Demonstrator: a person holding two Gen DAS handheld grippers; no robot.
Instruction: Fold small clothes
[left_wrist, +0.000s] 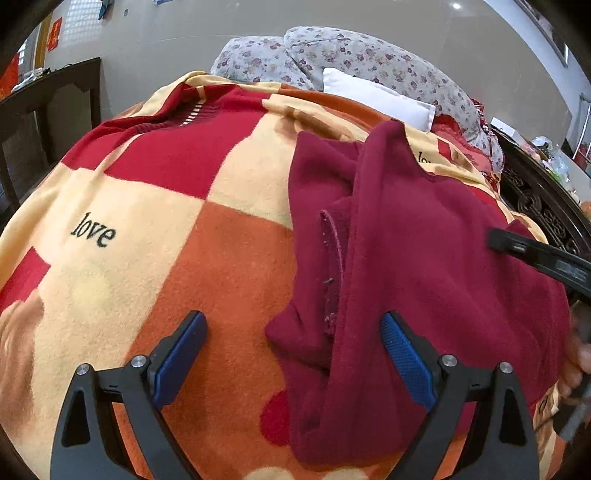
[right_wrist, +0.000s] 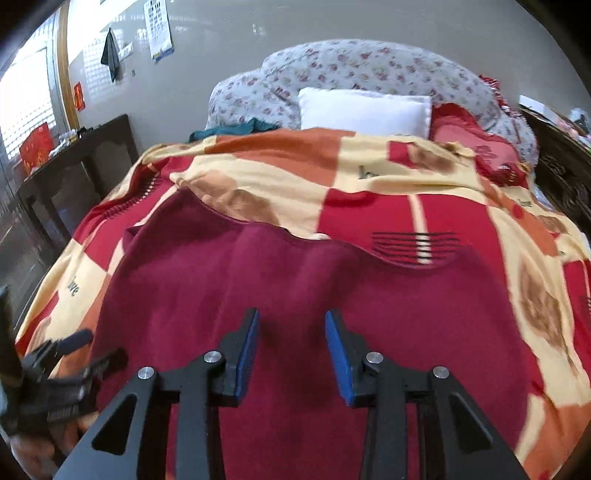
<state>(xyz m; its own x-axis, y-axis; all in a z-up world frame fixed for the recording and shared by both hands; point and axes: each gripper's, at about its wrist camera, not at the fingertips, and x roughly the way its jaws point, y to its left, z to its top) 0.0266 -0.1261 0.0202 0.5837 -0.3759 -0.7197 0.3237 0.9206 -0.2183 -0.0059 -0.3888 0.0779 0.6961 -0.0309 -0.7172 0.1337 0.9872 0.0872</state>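
I see a bed (right_wrist: 535, 258) filling both views, covered by a checked blanket (left_wrist: 155, 206) in red, orange and cream. On it lies a maroon garment (left_wrist: 424, 258), partly folded, in the centre-right of the left wrist view and across the lower middle of the right wrist view. My left gripper (left_wrist: 293, 354) is spread wide, grasping nothing: its right finger sits over the garment's lower edge, its left over bare blanket. My right gripper (right_wrist: 291, 350) is partly closed with a gap between its blue pads, pinching nothing, the garment directly below and beyond it.
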